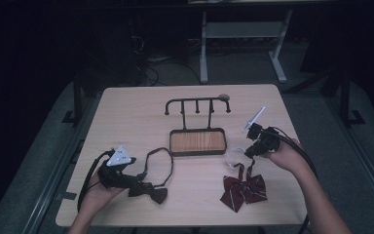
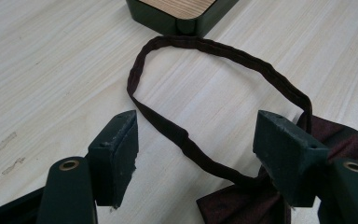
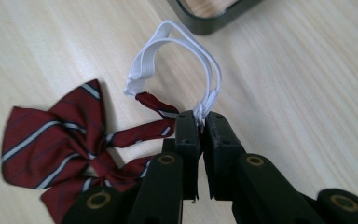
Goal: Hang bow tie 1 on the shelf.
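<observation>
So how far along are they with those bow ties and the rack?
Nothing hangs on the hook rack yet. The right gripper has pinched the striped bow tie's white elastic; the left gripper is open over the dark bow tie's strap. Both ties remain.

High view looks down over the table [image 1: 126, 107]; 2 gripper views sit close, sharing it.

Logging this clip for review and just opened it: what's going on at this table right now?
A person works two hand-held grippers over two bow ties. The right gripper is shut on the white elastic loop of the striped red bow tie. The left gripper is open, its jaws either side of the dark bow tie's neck band, which lies flat on the table. A hook rack with a wooden tray base stands behind them, nothing hung on it.
</observation>
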A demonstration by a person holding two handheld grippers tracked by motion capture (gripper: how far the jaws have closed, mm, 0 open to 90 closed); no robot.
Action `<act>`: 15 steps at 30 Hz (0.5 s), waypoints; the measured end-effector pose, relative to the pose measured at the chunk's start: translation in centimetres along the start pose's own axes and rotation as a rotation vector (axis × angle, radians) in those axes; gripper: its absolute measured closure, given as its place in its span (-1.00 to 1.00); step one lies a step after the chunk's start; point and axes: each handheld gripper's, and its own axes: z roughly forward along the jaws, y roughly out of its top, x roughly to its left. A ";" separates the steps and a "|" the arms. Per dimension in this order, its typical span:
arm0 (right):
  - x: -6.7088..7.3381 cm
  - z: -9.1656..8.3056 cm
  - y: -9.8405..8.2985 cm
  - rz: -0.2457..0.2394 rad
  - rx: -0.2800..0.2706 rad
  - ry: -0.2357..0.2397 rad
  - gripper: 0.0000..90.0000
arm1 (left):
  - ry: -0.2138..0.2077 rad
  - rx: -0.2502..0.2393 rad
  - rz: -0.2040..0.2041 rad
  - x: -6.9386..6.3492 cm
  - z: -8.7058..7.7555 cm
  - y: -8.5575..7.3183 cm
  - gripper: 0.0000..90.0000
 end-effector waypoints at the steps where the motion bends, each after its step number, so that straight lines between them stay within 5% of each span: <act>1: 0.2 -0.5 0.1 -0.004 -0.011 0.012 0.87 | -0.001 0.000 -0.002 0.0 0.0 0.0 -0.30; 15: 1.6 -3.4 1.5 -0.060 -0.045 0.028 0.87 | 0.000 -0.006 -0.010 0.2 -0.2 -0.1 -0.30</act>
